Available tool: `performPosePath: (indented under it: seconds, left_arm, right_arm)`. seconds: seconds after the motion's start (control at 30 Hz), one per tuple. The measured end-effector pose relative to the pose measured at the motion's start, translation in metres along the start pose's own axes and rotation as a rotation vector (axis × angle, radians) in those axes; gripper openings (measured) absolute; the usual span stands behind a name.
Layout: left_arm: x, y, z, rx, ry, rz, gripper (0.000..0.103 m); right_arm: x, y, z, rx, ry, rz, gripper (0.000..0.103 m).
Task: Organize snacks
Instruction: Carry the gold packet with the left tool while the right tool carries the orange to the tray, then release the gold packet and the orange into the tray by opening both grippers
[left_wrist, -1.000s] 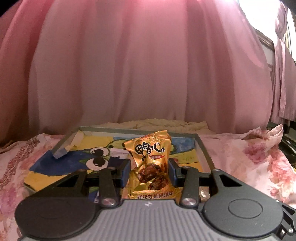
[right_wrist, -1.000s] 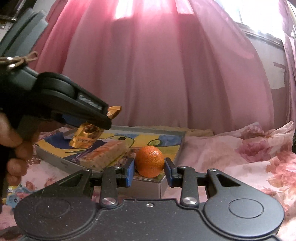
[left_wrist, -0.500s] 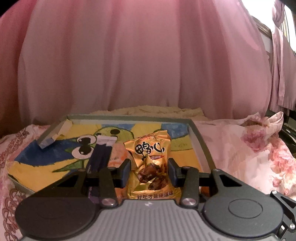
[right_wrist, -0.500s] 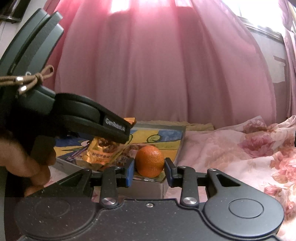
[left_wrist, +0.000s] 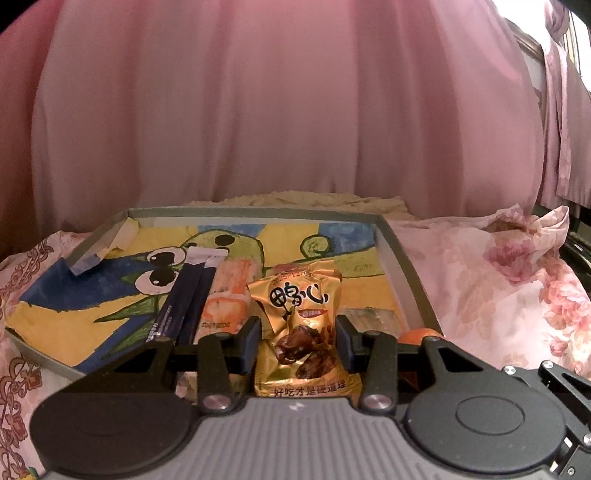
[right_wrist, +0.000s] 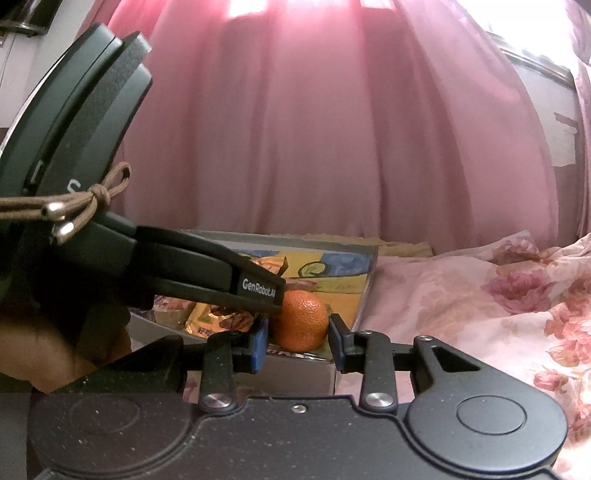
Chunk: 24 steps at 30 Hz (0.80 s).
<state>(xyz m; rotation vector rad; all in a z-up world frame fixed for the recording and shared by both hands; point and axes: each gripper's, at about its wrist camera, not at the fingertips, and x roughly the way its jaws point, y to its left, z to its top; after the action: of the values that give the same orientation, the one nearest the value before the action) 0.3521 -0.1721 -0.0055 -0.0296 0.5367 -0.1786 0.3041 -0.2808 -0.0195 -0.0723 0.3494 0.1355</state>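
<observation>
Two grippers work over one grey tray (left_wrist: 410, 273) that lies on a flowered bedcover (left_wrist: 498, 280), in front of a pink curtain (left_wrist: 277, 103).

The left gripper (left_wrist: 299, 341) has its blue pads pressed on both sides of a gold snack packet (left_wrist: 301, 325), so the jaws are only partly open and hold the packet upright between them. The packet hangs over the near edge of the tray, toward the near right corner. In the right wrist view the same packet (right_wrist: 218, 317) shows under the left gripper (right_wrist: 258, 291), low over the tray floor; whether it touches the floor I cannot tell.

The right gripper (right_wrist: 297, 339) is almost closed, and an orange (right_wrist: 301, 319) sits between its blue pads at the near right corner of the tray. The pads stand just beside its sides; a real squeeze I cannot confirm. In the left wrist view only a small part of the orange (left_wrist: 419, 334) shows, behind the right finger.

On the tray floor, with its yellow and blue cartoon picture, two dark blue stick sachets (left_wrist: 184, 299) lie side by side toward the middle. An orange-and-white wrapped bar (left_wrist: 227, 295) lies just right of them, just left of the gold packet. A person's hand (right_wrist: 55, 350) holds the left gripper's handle.
</observation>
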Motion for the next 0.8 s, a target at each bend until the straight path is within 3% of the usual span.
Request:
performPosePath:
  seconds: [0.4, 0.63, 0.8]
  left_arm:
    - [-0.004, 0.005, 0.000, -0.031, -0.002, 0.005, 0.054]
    - [-0.021, 0.012, 0.005, -0.049, -0.054, 0.033, 0.082]
    - [-0.035, 0.019, 0.011, -0.069, -0.085, 0.061, 0.095]
  right_arm:
    - [-0.002, 0.002, 0.001, -0.007, -0.002, -0.016, 0.039]
    - [-0.011, 0.002, 0.003, 0.013, -0.013, -0.022, 0.055]
    - [-0.022, 0.004, 0.007, 0.017, -0.034, -0.022, 0.068]
